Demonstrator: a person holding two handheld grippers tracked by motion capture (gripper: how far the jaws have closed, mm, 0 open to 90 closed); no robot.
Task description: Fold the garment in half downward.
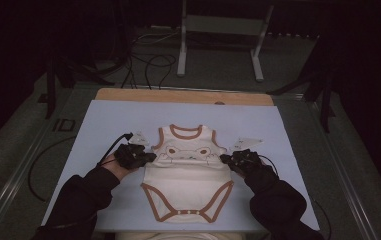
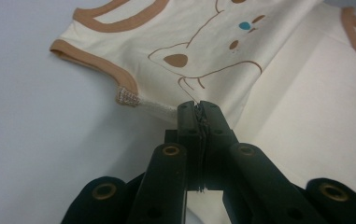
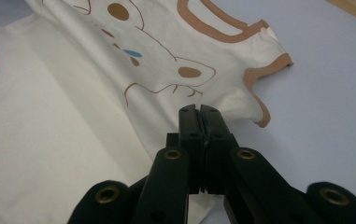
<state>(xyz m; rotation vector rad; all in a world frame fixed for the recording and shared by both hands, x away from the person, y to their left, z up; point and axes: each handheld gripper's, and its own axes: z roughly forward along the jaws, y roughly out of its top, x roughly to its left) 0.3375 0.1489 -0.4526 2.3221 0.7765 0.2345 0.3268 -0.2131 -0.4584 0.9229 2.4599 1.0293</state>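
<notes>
A cream baby bodysuit [image 1: 188,187] with brown trim and a bear print lies front up on the pale blue mat [image 1: 103,125], neck away from the person. My left gripper [image 1: 150,156] is shut on its left side seam just under the armhole. In the left gripper view the jaws [image 2: 199,106] pinch the stitched seam of the bodysuit [image 2: 203,37]. My right gripper [image 1: 224,158] is shut on the opposite side edge. In the right gripper view the tips [image 3: 199,109] clamp the bodysuit [image 3: 73,116] below the trimmed armhole. A crease runs across the cloth between the two grips.
A wooden strip [image 1: 183,96] borders the mat's far edge. Beyond it on the floor stand white frame legs [image 1: 218,45] and loose black cables [image 1: 148,65]. Bare mat lies to either side of the bodysuit and behind it.
</notes>
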